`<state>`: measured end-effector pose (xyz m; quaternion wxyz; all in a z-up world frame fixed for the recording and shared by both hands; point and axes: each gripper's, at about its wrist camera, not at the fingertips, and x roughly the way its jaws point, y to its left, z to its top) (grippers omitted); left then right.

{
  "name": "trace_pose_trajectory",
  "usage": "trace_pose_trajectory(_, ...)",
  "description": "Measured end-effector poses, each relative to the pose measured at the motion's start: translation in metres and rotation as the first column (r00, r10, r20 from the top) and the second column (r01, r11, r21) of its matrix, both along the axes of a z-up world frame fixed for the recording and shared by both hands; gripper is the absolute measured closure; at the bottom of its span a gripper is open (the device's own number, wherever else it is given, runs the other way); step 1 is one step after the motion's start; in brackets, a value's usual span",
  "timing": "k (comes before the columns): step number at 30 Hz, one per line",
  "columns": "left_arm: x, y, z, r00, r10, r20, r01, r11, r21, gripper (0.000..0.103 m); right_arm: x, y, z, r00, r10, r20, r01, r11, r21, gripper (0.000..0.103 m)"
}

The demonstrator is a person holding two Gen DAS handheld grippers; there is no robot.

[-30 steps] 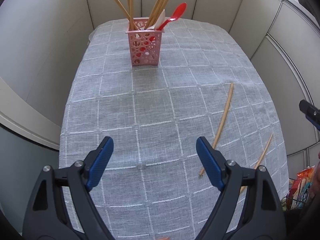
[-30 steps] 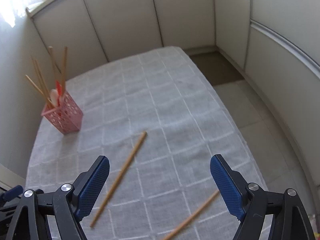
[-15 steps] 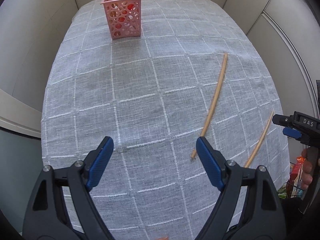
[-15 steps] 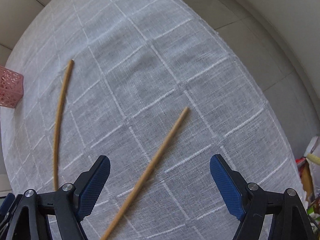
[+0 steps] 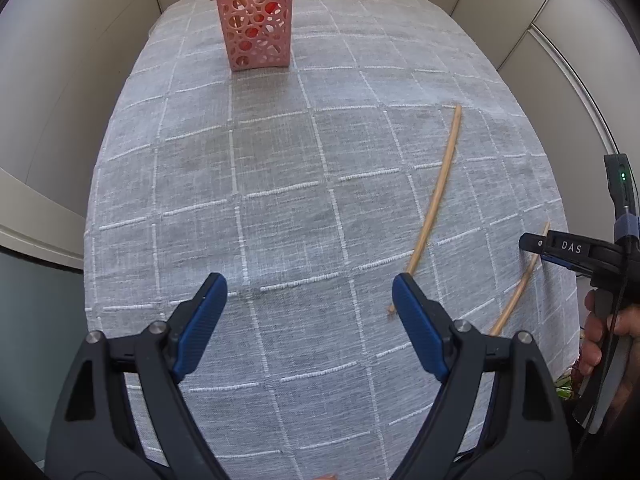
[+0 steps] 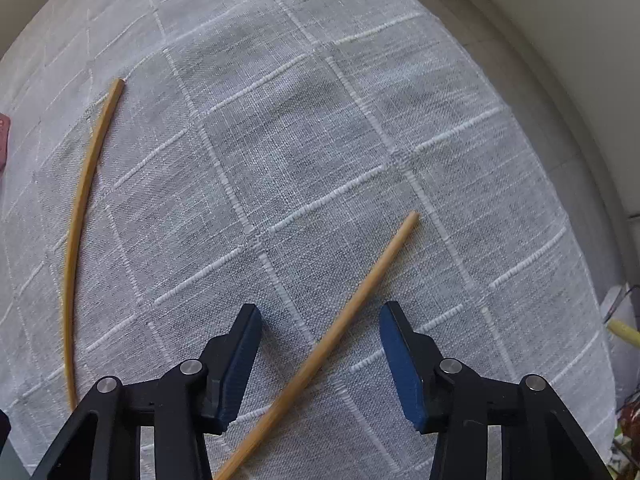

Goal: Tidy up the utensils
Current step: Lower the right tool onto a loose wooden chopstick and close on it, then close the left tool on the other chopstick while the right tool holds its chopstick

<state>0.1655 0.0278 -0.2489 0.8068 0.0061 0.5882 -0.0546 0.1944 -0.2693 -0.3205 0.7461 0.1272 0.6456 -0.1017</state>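
Note:
Two wooden chopsticks lie on the grey checked tablecloth (image 5: 280,184). The nearer chopstick (image 6: 352,300) runs diagonally between the fingers of my right gripper (image 6: 320,320), whose jaws are closing around it; the pads stand apart from it. In the left wrist view that chopstick (image 5: 520,288) lies under the right gripper (image 5: 560,250) at the cloth's right edge. The other chopstick (image 5: 434,200) (image 6: 82,208) lies free further in. My left gripper (image 5: 306,304) hovers open over bare cloth. A pink perforated holder (image 5: 256,28) with chopsticks and a red spoon stands at the far end.
Pale panelled walls (image 5: 560,40) curve round the table on the far and right sides. The cloth's right edge (image 6: 592,280) drops off close to the nearer chopstick, with coloured packaging (image 6: 624,328) below it. A person's hand (image 5: 600,336) holds the right gripper's handle.
The right gripper has tipped downward and sunk to the cloth over the nearer chopstick, and its jaws have narrowed. The left gripper tilted down slightly, staying open.

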Motion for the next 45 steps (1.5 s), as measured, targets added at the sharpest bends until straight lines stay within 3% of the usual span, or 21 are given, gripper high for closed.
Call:
trace_pose_trajectory(2,0.000,-0.001,-0.001,1.000,-0.003,-0.001,0.003,1.000,0.006,0.018,0.000,0.006,0.001,0.999,0.034,0.008,-0.034,0.998,-0.048,0.061)
trace_pose_trajectory(5,0.000,-0.002,-0.001,1.000,-0.005,0.004,0.005,1.000,0.011,0.018,0.001,0.014,0.004,0.997,0.078,0.028,-0.076,0.995,-0.060,0.080)
trace_pose_trajectory(11,0.000,-0.007,0.000,1.000,-0.021,0.018,0.021,1.000,0.010,0.018,0.008,0.014,0.005,0.992,0.119,0.049,-0.120,0.993,0.009,0.098)
trace_pose_trajectory(21,0.022,-0.047,0.003,0.982,-0.164,0.095,0.164,0.986,0.015,0.020,0.007,-0.036,0.026,0.991,0.058,0.120,-0.079,0.980,0.180,0.098)
trace_pose_trajectory(23,0.031,-0.058,0.004,0.975,-0.191,0.117,0.191,0.981,0.017,0.026,0.005,-0.042,0.037,0.987,0.057,0.150,-0.087,0.976,0.198,0.098)
trace_pose_trajectory(28,0.057,-0.100,-0.011,0.953,-0.282,0.110,0.279,0.959,0.045,0.060,0.005,-0.057,0.054,0.979,0.059,0.198,-0.100,0.973,0.207,0.098)
trace_pose_trajectory(34,0.090,-0.145,-0.028,0.930,-0.350,0.110,0.343,0.936,0.078,0.079,0.012,-0.076,0.052,0.980,0.057,0.191,-0.095,0.976,0.195,0.098)
trace_pose_trajectory(40,0.123,-0.169,-0.041,0.938,-0.329,0.111,0.325,0.944,0.054,0.083,0.017,-0.061,0.050,0.975,0.082,0.207,-0.124,0.972,0.197,0.098)
trace_pose_trajectory(45,0.140,-0.188,-0.047,0.936,-0.340,0.092,0.331,0.939,0.097,0.083,0.017,-0.057,0.052,0.972,0.099,0.215,-0.144,0.968,0.204,0.098)
